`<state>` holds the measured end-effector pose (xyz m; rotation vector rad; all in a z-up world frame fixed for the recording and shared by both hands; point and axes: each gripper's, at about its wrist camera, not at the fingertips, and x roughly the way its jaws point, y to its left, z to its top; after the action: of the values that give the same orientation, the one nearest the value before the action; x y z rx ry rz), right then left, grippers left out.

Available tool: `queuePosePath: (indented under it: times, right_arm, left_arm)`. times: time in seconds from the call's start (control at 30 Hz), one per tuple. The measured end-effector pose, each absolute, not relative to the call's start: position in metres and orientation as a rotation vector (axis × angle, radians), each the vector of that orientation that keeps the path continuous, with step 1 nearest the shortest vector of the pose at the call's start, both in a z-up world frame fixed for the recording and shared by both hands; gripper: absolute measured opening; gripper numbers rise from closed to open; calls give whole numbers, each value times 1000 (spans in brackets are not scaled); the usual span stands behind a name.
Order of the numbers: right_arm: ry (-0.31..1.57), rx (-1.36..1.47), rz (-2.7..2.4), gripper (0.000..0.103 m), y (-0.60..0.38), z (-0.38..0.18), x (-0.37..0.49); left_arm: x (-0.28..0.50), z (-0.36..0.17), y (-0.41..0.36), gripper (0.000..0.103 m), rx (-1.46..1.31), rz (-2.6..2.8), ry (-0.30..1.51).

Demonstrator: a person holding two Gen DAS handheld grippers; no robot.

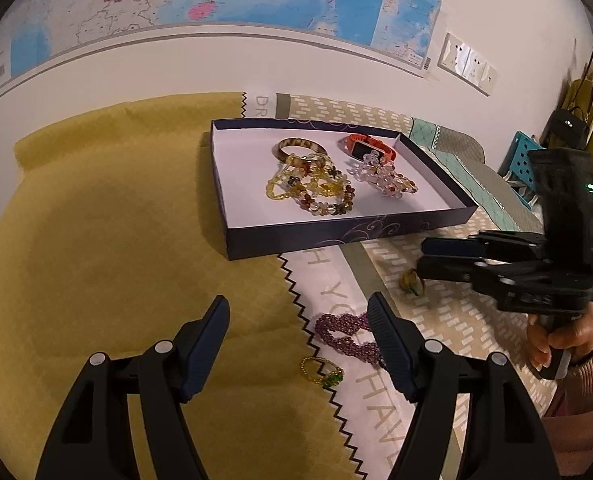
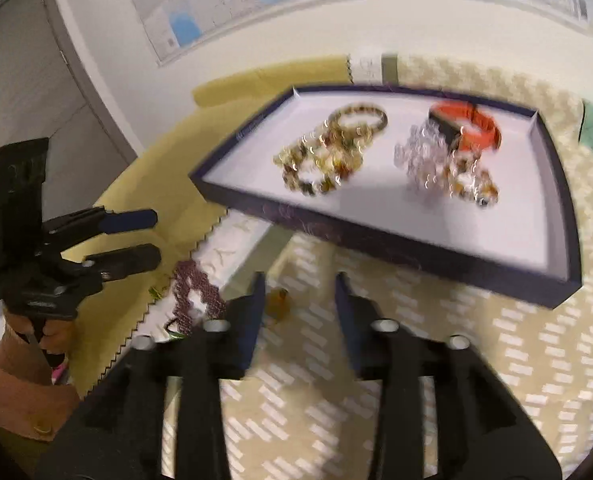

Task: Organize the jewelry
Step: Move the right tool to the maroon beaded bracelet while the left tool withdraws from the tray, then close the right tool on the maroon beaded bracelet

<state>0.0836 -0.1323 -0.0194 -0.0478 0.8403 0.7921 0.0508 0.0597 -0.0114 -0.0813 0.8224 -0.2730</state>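
Note:
A shallow dark box tray point(image 1: 336, 236) point(image 2: 416, 248) with a white floor holds a brown bangle point(image 1: 298, 146), yellow bead bracelets point(image 1: 308, 186), clear bead bracelets point(image 1: 380, 174) and an orange watch band point(image 1: 370, 148). On the cloth before it lie a purple bead bracelet point(image 1: 342, 330) point(image 2: 194, 284), a gold ring with a green stone point(image 1: 322, 372) and a small amber ring point(image 1: 412, 280) point(image 2: 278, 300). My left gripper point(image 1: 298, 320) is open and empty above the purple bracelet. My right gripper point(image 2: 300, 292) is open and empty, its fingers just beside the amber ring.
A yellow cloth point(image 1: 116, 260) covers the left of the surface, a patterned beige cloth point(image 1: 436, 320) the right. A wall with a map point(image 1: 216, 0) stands behind. A blue crate point(image 1: 522, 156) and bags are at far right. The right wrist view is motion-blurred.

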Motion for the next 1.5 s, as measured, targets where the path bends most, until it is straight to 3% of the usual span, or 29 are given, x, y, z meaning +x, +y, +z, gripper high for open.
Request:
queuePosePath:
  times: [0.53, 0.6, 0.67, 1.3, 1.4, 1.43, 1.47, 1.5]
  right_arm:
    - [873, -271, 899, 38, -62, -37, 67]
    - [847, -340, 867, 28, -55, -36, 65]
    - [832, -376, 831, 12, -56, -36, 63]
    - [907, -55, 711, 11, -185, -27, 49]
    - [917, -22, 669, 19, -198, -33, 49]
    - [910, -9, 666, 32, -200, -33, 48]
    - [902, -4, 662, 54, -202, -32, 48]
    - [888, -13, 665, 60, -200, -31, 45]
  left_arm:
    - [53, -11, 68, 69, -124, -254, 824]
    - [53, -12, 70, 69, -130, -250, 826]
    - [52, -11, 70, 69, -130, -253, 824]
    - [50, -7, 36, 67, -81, -372, 810]
    - [50, -9, 13, 67, -18, -413, 808]
    - [51, -10, 7, 67, -3, -423, 808]
    - [52, -11, 0, 66, 14, -437, 810]
    - [53, -12, -5, 65, 25, -444, 813]
